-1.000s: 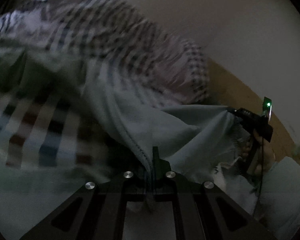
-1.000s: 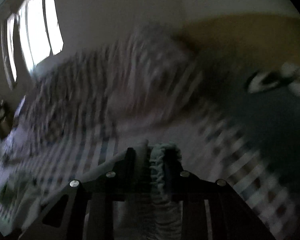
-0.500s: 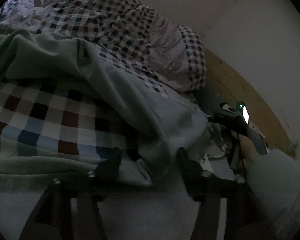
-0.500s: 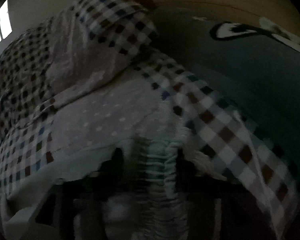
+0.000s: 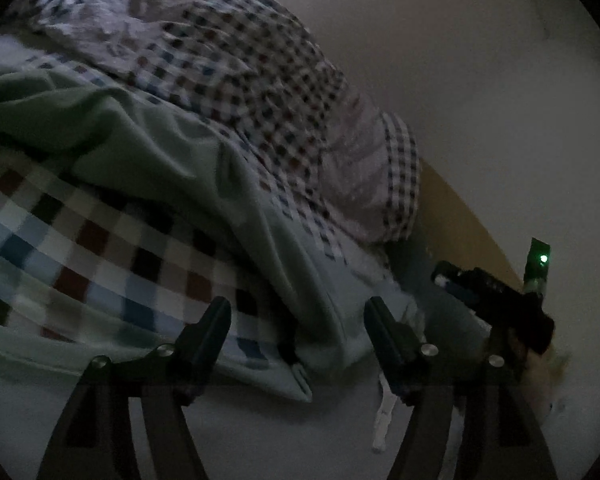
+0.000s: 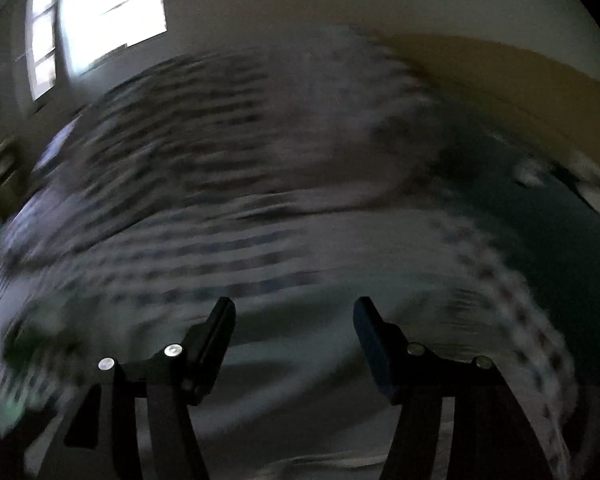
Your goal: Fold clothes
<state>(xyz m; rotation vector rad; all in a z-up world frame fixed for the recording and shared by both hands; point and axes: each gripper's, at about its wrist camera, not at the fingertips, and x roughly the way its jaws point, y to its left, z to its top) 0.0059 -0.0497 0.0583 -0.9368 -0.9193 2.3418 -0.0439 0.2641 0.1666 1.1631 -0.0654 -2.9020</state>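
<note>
- Two claws are showing, both with fingers spread wide and nothing lying between them.
- Left claw (image 5: 298,314) is hovering low over the bed, its dark fingers (image 5: 216,320) pointing at a pale green garment (image 5: 172,152).
- That garment is lying rumpled on the bed, running from the far left of the left wrist view down to a folded edge just ahead of the claw; whether the fingertips are touching the cloth, I cannot tell.
- A big-checked fabric (image 5: 80,248) in blue, brown and white squares is showing between the green folds, just beyond the left finger.
- A small white strip (image 5: 382,420) is hanging at the garment's near edge, beside the right finger.
- Right claw (image 6: 294,314) is facing heavily blurred bedding; pale cloth is lying below its fingers, but contact is unreadable.
- The right gripper's black body (image 5: 496,300) is appearing at the right edge of the left wrist view, with a green light (image 5: 543,258) glowing above it.
- Beyond the garment, a small-checked quilt (image 5: 240,64) is piling up against the wall.
- A tan headboard (image 6: 520,80) is curving behind the bedding, with a dark green pillow (image 6: 520,232) in front of it.
- A bright window (image 6: 112,12) is glaring at the upper left of the right wrist view.
</note>
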